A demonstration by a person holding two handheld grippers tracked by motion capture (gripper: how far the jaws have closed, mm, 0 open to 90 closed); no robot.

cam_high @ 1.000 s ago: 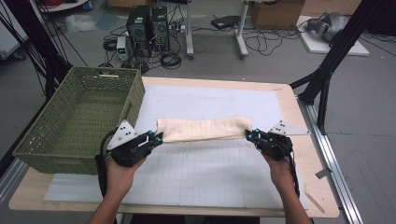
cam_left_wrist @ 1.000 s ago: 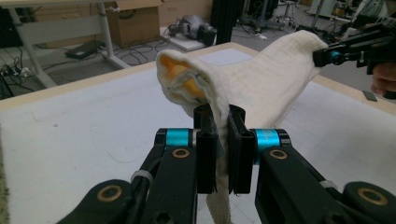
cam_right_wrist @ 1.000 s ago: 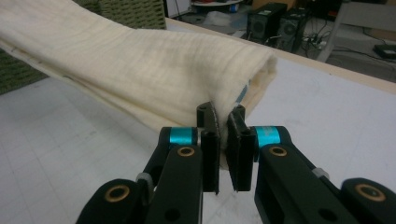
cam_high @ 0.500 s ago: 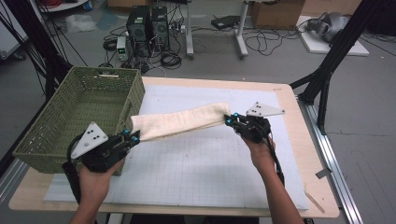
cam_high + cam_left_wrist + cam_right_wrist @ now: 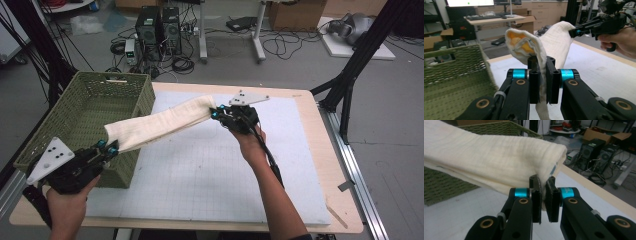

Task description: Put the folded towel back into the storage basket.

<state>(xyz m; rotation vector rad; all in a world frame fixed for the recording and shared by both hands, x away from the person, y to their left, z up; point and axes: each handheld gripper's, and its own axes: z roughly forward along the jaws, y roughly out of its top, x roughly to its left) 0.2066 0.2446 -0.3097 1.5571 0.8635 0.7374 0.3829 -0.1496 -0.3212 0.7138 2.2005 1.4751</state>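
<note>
Cream folded cloth [image 5: 160,122] hangs lifted between left gripper [image 5: 111,148] and right gripper [image 5: 216,113], both jaws clamped on its ends, partly over the green basket [image 5: 65,120]; lowering in remains, by my judgement.

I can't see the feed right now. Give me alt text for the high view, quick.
A folded cream towel hangs stretched in the air between two hand-held claws, the left claw pinching its near end over the green wicker basket and the right claw pinching its far end above the white gridded mat. The basket sits at the table's left edge.
</note>
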